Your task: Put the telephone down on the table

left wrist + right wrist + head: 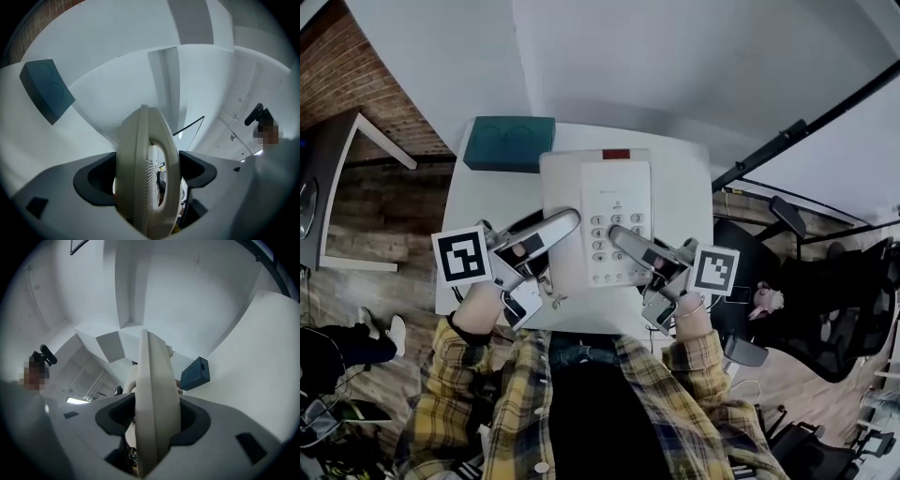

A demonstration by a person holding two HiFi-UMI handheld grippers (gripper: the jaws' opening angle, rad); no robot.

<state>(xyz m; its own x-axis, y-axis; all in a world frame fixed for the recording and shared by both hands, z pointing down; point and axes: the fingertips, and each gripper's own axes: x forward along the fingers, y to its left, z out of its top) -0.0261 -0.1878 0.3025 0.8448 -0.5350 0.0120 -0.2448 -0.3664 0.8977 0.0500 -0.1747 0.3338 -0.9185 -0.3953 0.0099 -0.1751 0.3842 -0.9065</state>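
Telephone (595,220) hangs between our two grippers over the white surface (478,202), just short of the teal box (509,142). We have the left gripper (555,225) clenched on its handset edge and the right gripper (626,242) clenched on its keypad edge. The fingers (199,420) press from opposite sides so the body sits level and cannot tip. We judge it not yet set down.

Brick wall (337,66) left, white wall (675,56) ahead — wood floor (394,216), black chair (825,300) right.
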